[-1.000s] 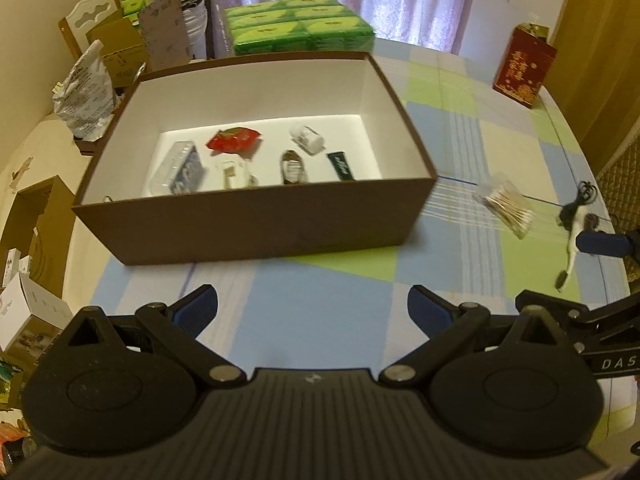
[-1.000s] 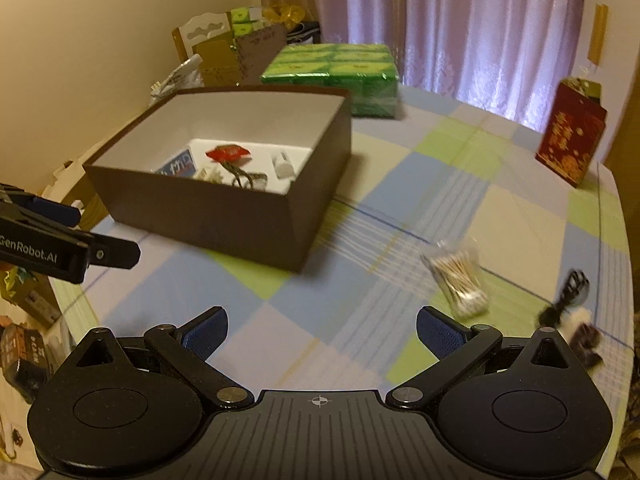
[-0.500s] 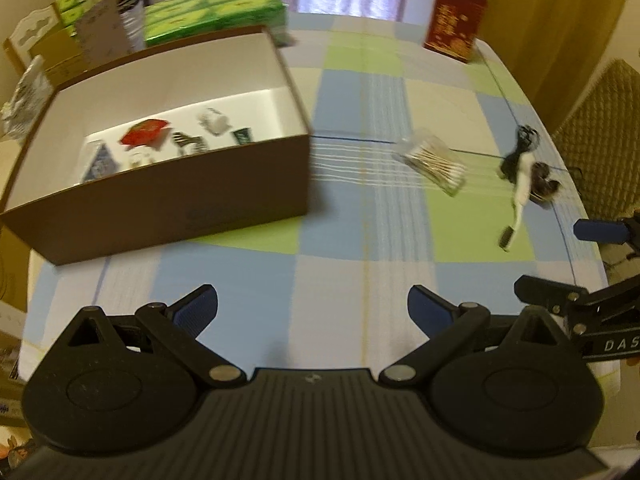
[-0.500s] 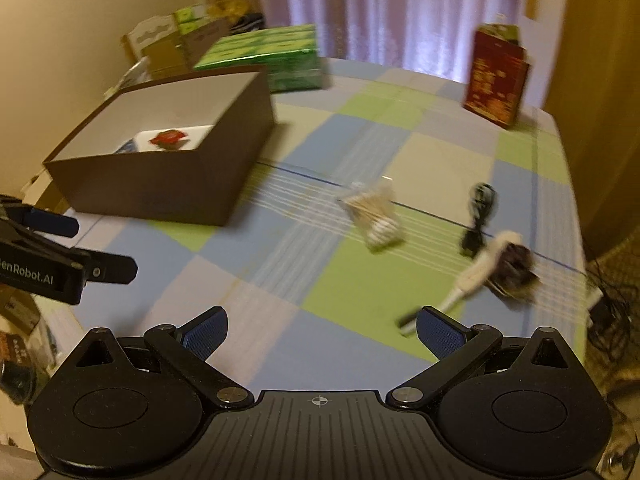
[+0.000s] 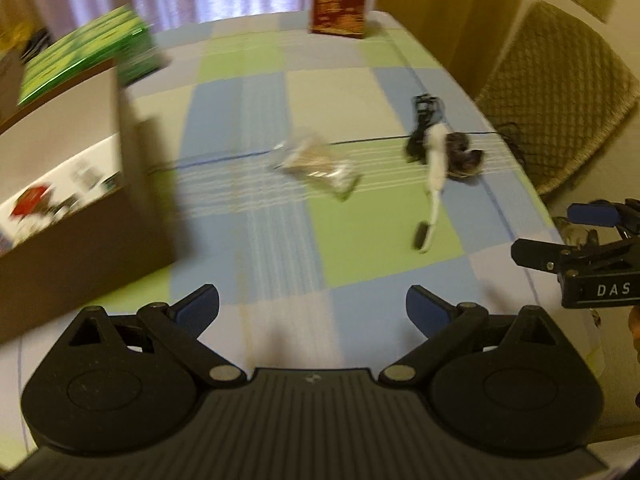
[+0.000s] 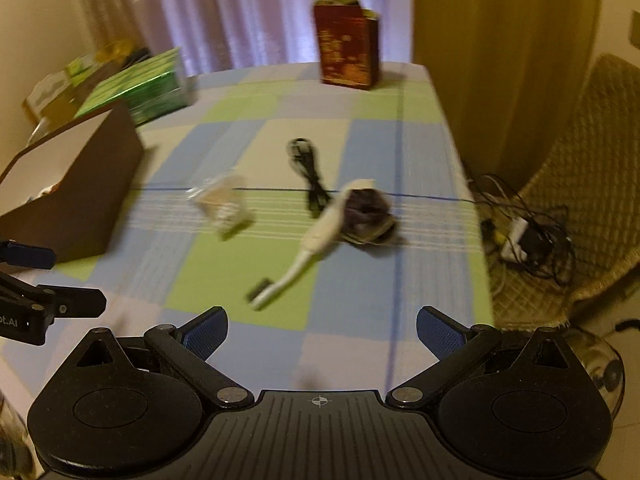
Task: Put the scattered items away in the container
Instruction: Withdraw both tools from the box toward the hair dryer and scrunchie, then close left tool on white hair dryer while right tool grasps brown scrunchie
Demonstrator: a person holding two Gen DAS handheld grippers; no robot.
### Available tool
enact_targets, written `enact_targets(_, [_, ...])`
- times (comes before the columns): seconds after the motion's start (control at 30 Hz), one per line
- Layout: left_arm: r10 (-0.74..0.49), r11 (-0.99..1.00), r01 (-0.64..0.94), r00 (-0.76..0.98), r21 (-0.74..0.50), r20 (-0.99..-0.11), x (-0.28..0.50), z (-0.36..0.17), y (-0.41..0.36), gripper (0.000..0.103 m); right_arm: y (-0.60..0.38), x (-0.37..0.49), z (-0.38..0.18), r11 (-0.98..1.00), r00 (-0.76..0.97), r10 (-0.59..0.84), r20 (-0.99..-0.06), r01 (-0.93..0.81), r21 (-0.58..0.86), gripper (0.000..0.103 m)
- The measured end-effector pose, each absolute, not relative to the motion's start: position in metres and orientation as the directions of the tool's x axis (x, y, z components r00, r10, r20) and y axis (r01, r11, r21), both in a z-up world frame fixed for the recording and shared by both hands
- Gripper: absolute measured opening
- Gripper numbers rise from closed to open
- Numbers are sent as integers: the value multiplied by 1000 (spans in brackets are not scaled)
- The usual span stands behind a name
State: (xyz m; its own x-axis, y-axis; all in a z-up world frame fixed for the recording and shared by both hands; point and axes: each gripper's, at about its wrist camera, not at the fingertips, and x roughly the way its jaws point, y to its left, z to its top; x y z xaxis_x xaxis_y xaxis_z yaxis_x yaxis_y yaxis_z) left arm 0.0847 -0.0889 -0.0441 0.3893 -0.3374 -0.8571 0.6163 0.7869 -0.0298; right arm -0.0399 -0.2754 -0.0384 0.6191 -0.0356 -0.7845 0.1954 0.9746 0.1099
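right gripper [image 6: 320,330] wide apart, empty | left gripper [image 5: 312,308] likewise | toothbrush [image 6: 304,258], seemingly, ahead between right fingers

Left black two-finger gripper with blue pads [image 5: 312,307]: jaws spread wide, nothing between them, held level above the table near its near edge. Right black two-finger gripper with blue pads [image 6: 322,328]: jaws likewise wide apart and empty. The two sit side by side, each showing at the edge of the other's view.
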Motion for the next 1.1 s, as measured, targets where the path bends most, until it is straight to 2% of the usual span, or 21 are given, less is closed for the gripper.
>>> enact_targets(0.2, [-395, 701, 713, 357, -27, -847, 91, -54, -135, 91, -305, -45, -47, 961, 621, -60, -782, 249, 124, 103])
enact_targets(0.33, [-428, 644, 764, 324, -33, -844, 98, -66, -164, 79, -324, -45, -58, 957, 621, -57, -782, 257, 134, 103])
enact_targets(0.6, [-486, 552, 832, 268, -54, -832, 115, -89, -216, 69, -355, -32, -74, 962, 641, -31, -767, 226, 151, 103])
enact_targets(0.7, [-495, 523, 850, 252, -54, -832, 121, -99, -233, 60, -366, -25, -79, 961, 637, -31, -770, 230, 151, 103])
enact_targets(0.77, [-493, 510, 858, 240, -55, -836, 126, -106, -242, 48, -373, -21, -83, 960, 632, -32, -774, 235, 153, 103])
enact_targets(1.1, [-484, 472, 881, 235, -25, -843, 140, -124, -272, 43, -400, -6, -88, 955, 629, -17, -777, 240, 174, 103])
